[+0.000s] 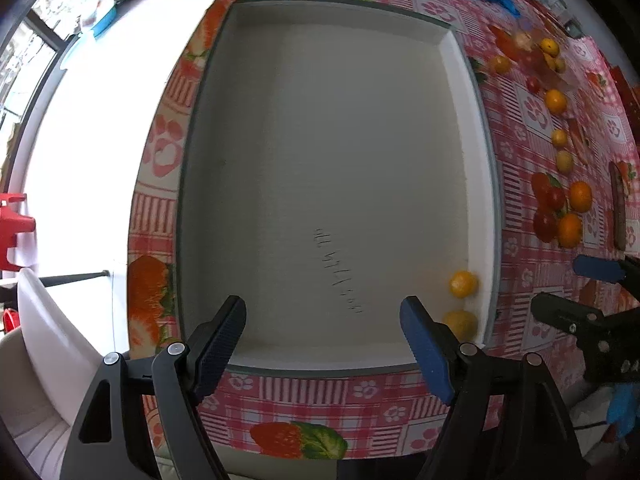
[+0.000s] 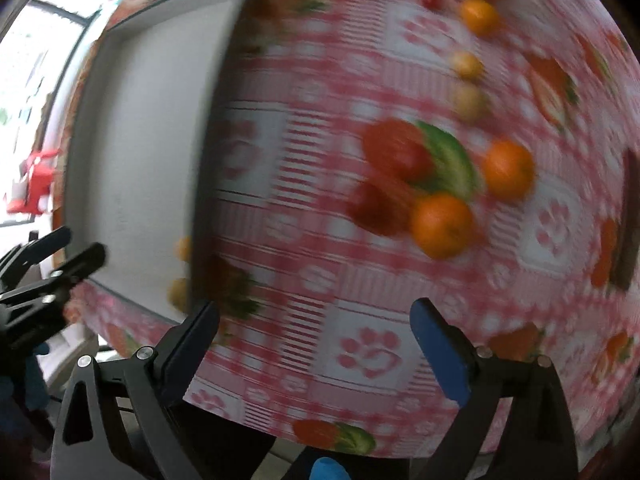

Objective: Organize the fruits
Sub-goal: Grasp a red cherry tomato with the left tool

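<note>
Lying beyond right fingers: oranges

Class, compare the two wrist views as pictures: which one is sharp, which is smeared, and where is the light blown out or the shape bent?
Left wrist view: sharp; the white tray has bowed fisheye edges; the window side at left is blown out white. Right wrist view: motion-smeared throughout, the oranges and tablecloth streaked, only the right gripper crisp; its upper-left window is also overexposed.
</note>
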The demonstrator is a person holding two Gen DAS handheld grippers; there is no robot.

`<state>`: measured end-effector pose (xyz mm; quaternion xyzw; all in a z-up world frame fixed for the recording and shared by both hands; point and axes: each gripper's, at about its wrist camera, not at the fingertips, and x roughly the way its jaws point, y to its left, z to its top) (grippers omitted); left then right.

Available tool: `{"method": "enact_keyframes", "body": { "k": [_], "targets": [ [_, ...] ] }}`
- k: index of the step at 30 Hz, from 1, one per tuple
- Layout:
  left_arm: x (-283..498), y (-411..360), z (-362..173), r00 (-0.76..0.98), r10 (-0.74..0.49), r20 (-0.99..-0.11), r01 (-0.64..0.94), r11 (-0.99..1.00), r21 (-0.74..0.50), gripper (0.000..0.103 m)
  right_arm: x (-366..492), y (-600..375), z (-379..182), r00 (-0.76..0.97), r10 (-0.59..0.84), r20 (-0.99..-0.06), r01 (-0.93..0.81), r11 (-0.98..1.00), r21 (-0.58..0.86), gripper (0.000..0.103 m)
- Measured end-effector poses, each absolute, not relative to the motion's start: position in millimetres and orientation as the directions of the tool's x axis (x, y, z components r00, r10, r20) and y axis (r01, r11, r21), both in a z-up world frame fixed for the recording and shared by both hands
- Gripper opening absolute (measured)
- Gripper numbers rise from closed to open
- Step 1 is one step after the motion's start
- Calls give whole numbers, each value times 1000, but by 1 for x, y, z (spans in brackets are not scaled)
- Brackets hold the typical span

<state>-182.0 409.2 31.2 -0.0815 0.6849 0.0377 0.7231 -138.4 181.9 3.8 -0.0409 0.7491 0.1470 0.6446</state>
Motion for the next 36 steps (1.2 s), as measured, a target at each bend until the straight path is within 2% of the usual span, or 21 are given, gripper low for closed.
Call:
{"method": "enact_keyframes", "body": {
  "k": [11, 36],
  "targets": [
    [-150, 347, 46, 75, -68, -995, -66, 995, -73, 80, -140, 77, -11, -235, 99, -967, -33, 993, 109, 97],
    [-125, 250, 45, 75, -88, -993, 157, 985, -75, 80, -205, -41, -38, -265, 126, -956, 61, 992, 114, 97]
  ]
}}
